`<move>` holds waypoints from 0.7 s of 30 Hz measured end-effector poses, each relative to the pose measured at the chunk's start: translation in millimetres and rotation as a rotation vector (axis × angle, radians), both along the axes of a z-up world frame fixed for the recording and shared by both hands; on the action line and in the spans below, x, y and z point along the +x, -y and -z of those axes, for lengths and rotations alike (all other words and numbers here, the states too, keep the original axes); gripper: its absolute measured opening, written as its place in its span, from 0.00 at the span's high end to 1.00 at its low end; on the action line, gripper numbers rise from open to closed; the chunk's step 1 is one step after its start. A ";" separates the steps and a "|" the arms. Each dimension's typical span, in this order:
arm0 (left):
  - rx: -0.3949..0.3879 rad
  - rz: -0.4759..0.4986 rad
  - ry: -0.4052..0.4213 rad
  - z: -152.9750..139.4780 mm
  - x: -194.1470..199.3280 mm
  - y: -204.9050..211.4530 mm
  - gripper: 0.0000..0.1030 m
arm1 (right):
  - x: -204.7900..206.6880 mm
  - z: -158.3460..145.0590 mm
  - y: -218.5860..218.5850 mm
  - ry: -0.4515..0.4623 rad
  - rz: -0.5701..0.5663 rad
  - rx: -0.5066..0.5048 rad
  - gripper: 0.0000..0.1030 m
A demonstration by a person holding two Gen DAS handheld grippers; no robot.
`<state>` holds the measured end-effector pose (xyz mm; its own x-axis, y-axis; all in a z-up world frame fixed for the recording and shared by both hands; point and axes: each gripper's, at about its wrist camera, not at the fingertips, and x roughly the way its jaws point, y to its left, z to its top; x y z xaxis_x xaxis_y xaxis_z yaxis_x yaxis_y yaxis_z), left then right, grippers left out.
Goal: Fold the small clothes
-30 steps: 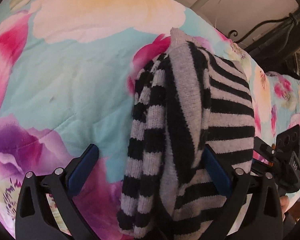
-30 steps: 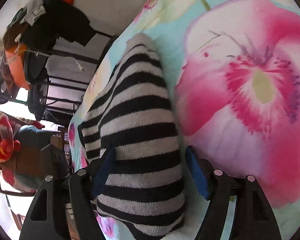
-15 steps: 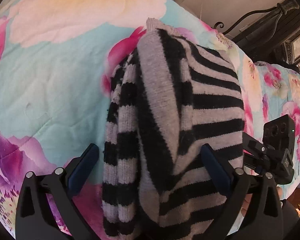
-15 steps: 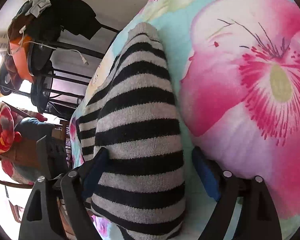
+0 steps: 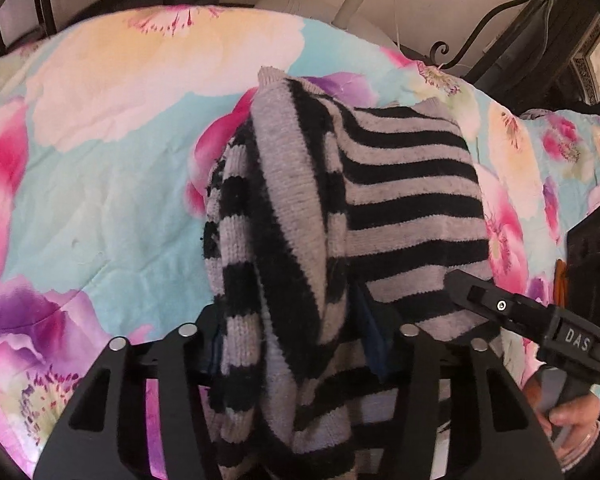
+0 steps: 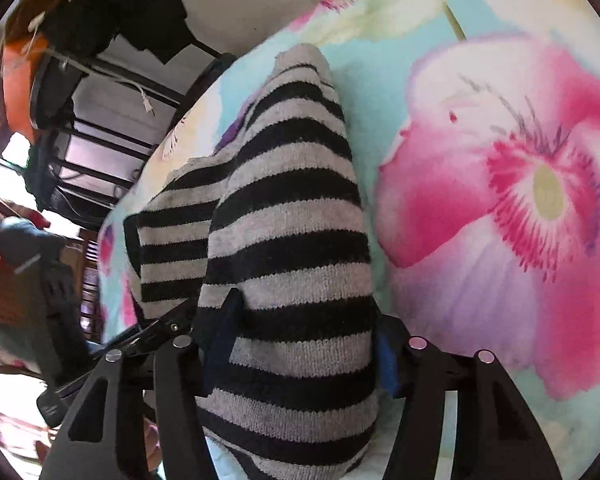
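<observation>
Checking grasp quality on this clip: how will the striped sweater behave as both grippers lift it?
The striped sweater is probably floppy: it bunches between the left gripper and right gripper, whose jaws just closed on it. The fuzzy knit likely resists slipping. Unheld parts should sag toward the floral quilt.

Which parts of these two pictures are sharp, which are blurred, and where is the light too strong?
Left wrist view: the striped sweater and flowered bedspread are sharp; fisheye bends the edges. Right wrist view: the sweater is sharp, the lower left corner is smeared, and the bright gaps at the left edge are washed out.
</observation>
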<state>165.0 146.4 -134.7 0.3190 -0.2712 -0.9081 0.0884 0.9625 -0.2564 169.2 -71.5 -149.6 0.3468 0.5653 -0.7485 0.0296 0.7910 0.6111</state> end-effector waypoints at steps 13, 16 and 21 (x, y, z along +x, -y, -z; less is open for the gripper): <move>0.076 0.036 0.064 -33.1 -24.4 12.1 0.65 | -16.7 -51.3 -17.1 0.093 -0.050 -0.167 0.47; 0.077 0.039 0.066 -38.4 -30.4 14.4 0.65 | -23.1 -55.2 -13.2 0.090 -0.052 -0.168 0.47; 0.051 0.028 0.064 -49.0 -43.8 12.4 0.65 | -37.4 -60.7 -5.3 0.075 -0.062 -0.146 0.47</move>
<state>121.2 134.0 -85.7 0.3693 -0.2350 -0.8991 0.1302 0.9710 -0.2004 131.7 -66.3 -88.9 0.3727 0.4747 -0.7973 -0.0632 0.8702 0.4885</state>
